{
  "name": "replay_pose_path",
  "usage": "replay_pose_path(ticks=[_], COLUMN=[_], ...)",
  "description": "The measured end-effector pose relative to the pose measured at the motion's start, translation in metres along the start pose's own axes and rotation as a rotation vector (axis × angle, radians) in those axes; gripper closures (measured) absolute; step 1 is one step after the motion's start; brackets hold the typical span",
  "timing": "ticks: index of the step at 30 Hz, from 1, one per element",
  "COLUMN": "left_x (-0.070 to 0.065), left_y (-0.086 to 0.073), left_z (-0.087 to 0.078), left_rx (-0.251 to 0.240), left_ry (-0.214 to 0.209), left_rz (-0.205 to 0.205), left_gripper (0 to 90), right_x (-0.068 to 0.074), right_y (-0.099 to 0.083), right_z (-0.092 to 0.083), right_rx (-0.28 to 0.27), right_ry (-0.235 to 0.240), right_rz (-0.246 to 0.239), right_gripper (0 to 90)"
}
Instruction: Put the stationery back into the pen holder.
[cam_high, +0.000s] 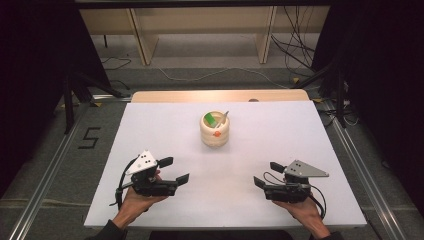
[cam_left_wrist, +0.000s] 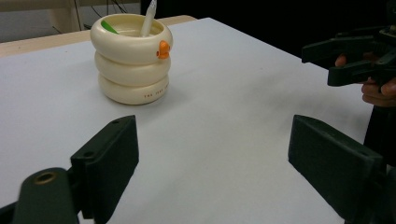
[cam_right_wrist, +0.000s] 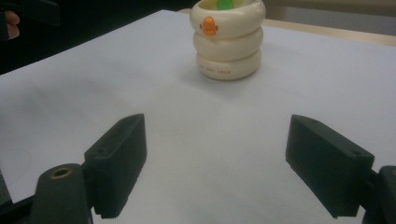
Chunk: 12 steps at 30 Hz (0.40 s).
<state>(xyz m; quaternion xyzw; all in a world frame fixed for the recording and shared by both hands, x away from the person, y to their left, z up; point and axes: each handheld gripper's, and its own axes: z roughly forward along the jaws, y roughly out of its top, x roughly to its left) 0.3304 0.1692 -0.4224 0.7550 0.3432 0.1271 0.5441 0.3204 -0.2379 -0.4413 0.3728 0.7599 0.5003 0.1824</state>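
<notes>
the cream pot (cam_high: 215, 130) stands upright mid-bench (cam_high: 150, 125), a green thing (cam_high: 210, 119) and a pen (cam_high: 224, 116) inside. the left hand-held gripper (cam_high: 174, 170) and right hand-held gripper (cam_high: 266, 174) rest near the front edge, jaws spread, empty, well apart from the pot.

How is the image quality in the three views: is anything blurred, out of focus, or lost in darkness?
High view: even light on the white table, dark and hard to read at both sides. Left gripper view: the cream holder is fairly sharp with a soft shadow at its base; the near jaws are blurred. Right gripper view: the near jaws are soft too, and the holder's small print is unreadable.
</notes>
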Motion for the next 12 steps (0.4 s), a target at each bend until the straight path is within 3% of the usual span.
replay_pose_path(ticks=[12], left_x=[0.0011], left_y=[-0.0001], left_z=[0.0018], left_rx=[0.009], left_ry=[0.001], left_rz=[0.001], left_gripper=[15.7], right_x=[-0.0017], right_y=[-0.0007], right_z=[-0.0012], right_rx=[0.002], right_ry=[-0.004], right_rz=[0.012], right_gripper=[21.3])
